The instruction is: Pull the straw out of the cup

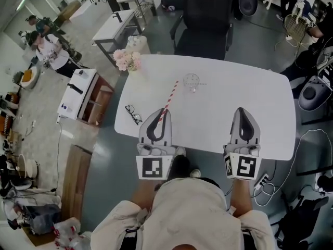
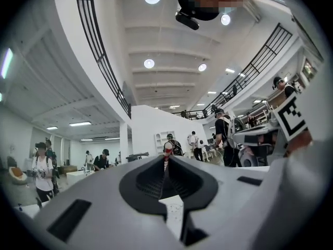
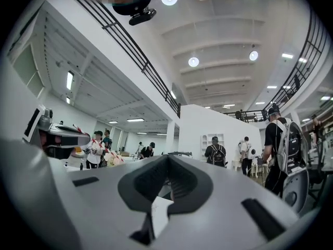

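- The left claw [image 1: 160,112] was held level over the near left part of the white desk [image 1: 234,82], pointing away from the person.
- In the left gripper view, the left claw [image 2: 166,158] was seen clenched on the red-and-white striped straw [image 2: 167,149], which was pinched right at the tips.
- In the head view, the straw [image 1: 170,95] was seen slanting from the left claw's tips toward the far right. Its far end showed just left of the cup [image 1: 191,80] and outside the rim.
- The clear cup was left standing upright near the middle of the desk, far from both claws.
- The right claw [image 1: 240,111] was held beside the left one over the near right part of the desk, pointing the same way and tipped slightly upward.
- In the right gripper view, the right claw [image 3: 167,158] was seen closed, with nothing gripped between its jaws.
- Both forearms [image 1: 143,197] were stretched forward from the body, roughly parallel, with the marker cubes [image 1: 154,166] turned up toward the head camera.
- A pair of glasses [image 1: 133,113] was laid on the desk's left edge, just left of the left claw.
- Pink flowers [image 1: 127,60] were set at the far left corner, and a black chair [image 1: 205,25] was placed at the far side.
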{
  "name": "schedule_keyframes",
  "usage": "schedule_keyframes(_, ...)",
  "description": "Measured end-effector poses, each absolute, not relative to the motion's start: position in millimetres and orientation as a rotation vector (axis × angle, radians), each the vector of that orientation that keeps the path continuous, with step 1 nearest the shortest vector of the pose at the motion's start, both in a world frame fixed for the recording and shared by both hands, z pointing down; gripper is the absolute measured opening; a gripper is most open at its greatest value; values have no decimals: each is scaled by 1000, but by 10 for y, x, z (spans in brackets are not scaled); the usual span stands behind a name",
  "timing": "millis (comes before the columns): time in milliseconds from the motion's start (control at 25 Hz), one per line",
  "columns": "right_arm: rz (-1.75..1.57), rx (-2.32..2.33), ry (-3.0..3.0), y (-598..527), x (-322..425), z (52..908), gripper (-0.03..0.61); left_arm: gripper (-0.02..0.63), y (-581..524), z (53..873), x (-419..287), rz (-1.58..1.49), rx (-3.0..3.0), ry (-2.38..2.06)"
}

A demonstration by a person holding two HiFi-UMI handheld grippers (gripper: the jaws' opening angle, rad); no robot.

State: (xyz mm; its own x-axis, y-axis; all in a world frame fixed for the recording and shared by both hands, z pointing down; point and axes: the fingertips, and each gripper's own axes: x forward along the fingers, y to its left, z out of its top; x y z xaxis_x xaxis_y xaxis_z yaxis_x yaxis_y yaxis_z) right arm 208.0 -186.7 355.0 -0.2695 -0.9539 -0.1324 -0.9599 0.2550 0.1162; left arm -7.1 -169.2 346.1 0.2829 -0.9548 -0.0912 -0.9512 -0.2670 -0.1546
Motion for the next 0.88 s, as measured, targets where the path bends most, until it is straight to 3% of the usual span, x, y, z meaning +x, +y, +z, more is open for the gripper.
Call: schedule_keyframes(880,323,-1854,2471,-1795,2089,3470,0,23,-1602,3393,-145,31,-2299,1798)
